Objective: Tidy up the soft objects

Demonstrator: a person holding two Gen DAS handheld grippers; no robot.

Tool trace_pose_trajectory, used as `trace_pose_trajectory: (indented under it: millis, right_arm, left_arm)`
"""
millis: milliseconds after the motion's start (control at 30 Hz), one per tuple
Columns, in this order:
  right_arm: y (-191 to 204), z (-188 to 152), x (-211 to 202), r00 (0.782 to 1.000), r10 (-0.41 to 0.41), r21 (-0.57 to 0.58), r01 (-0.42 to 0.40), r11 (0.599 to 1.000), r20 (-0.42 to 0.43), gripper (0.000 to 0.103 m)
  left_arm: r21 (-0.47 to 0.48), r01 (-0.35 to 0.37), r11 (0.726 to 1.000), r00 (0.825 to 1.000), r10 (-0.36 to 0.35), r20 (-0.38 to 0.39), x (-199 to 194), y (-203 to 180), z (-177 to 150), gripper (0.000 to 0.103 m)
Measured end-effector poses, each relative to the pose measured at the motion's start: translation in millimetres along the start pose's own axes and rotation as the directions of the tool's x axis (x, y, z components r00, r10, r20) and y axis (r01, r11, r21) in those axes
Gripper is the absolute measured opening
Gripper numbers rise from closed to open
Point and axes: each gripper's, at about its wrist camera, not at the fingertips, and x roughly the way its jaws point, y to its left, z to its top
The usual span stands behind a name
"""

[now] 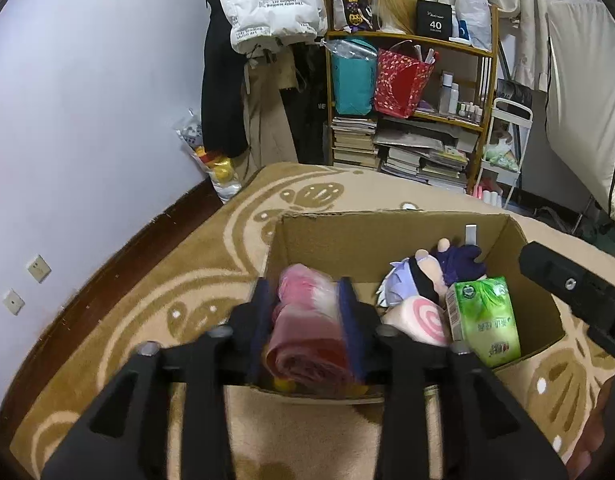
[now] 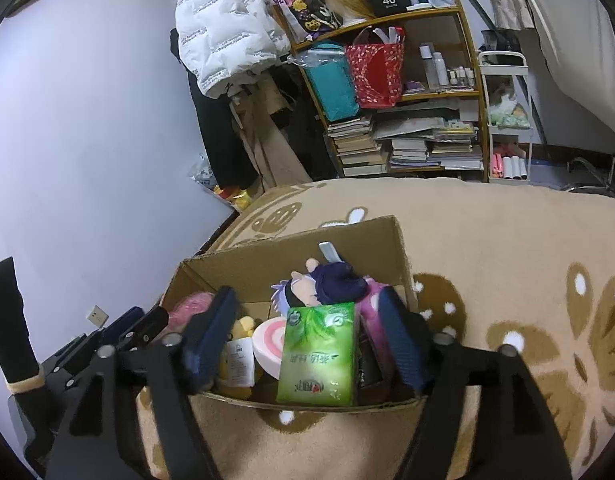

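An open cardboard box [image 1: 387, 218] stands on the beige patterned carpet. My left gripper [image 1: 304, 286] reaches over the box's near left part, and a blurred pink rolled soft item [image 1: 307, 332] lies between its blue pads; the jaws stand apart and I see no squeeze. My right gripper [image 2: 305, 296] is wide open over the box [image 2: 291, 240], with gaps on both sides of the upright green tissue pack [image 2: 319, 356]. Inside are also a lilac-haired plush doll [image 2: 319, 284], a white cushion with a pink swirl [image 2: 271, 340] and a yellow plush [image 2: 243, 328].
A wooden shelf [image 1: 411, 40] behind the carpet carries bags, bottles and stacked books. Coats and a white puffer jacket [image 1: 271, 0] hang to its left. A white cart [image 1: 507, 140] stands to its right. A bag of toys [image 1: 219, 168] leans against the wall.
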Motion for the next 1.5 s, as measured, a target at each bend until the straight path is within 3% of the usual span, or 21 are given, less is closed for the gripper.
trace_pose_trajectory:
  millis: [33,133,233,333,667,933,1267,1500]
  right_arm:
    - [0,0,-1,1.000,-0.002,-0.001,0.002,1.000,0.001,0.086]
    - [1,1,-4,1.000,-0.006,-0.004,0.006,1.000,-0.002,0.091]
    - [2,0,-9,1.000,-0.008,-0.005,0.008,1.000,-0.007,0.093]
    - [3,-1,-17,1.000,-0.015,-0.013,0.015,1.000,-0.006,0.103]
    - [21,-1,-62,1.000,0.006,-0.080,-0.007,0.997,-0.015,0.103]
    - [33,-5,-111,1.000,0.008,-0.107,-0.005,0.994,0.025,0.103]
    - [36,-34,-162,0.998,-0.003,-0.135,0.011,0.991,0.057,0.103]
    - [28,-54,-179,0.998,-0.009,-0.125,0.016,0.992,0.054,0.103]
  left_arm:
    - [0.003,-0.011,1.000,1.000,0.011,0.015,-4,1,0,0.067]
    - [0.015,-0.055,0.998,0.997,0.054,0.050,-15,4,0,0.073]
    - [0.005,-0.080,0.997,0.995,0.079,0.052,-24,11,1,0.090]
    - [0.014,-0.126,0.992,0.989,0.124,0.075,-39,16,1,0.102]
    - [0.005,-0.143,0.990,0.985,0.142,0.101,-93,33,-2,0.103]
    - [0.010,-0.169,0.986,0.975,0.165,0.150,-147,44,-17,0.103]
    - [0.005,-0.160,0.987,0.971,0.156,0.178,-205,53,-42,0.103]
    - [0.003,-0.130,0.992,0.977,0.127,0.171,-220,53,-55,0.103]
